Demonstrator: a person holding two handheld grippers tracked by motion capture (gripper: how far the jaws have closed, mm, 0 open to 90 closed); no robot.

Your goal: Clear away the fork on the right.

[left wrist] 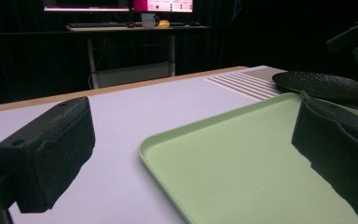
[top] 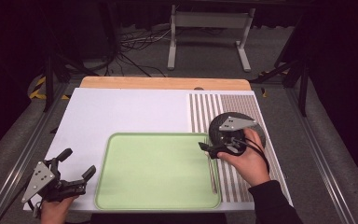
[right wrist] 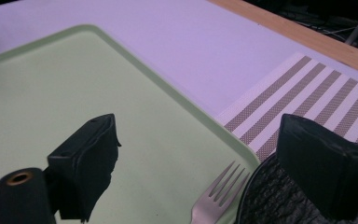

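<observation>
I hold the right gripper (top: 209,148) jaws apart over the tray (top: 135,196) edge, seemingly lining up the fork (right wrist: 214,198). Left gripper (top: 77,172) idles, jaws apart.

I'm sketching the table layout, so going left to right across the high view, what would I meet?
Left gripper → green tray → fork along the tray's right edge → right gripper, held over the striped placemat and a dark plate.
</observation>
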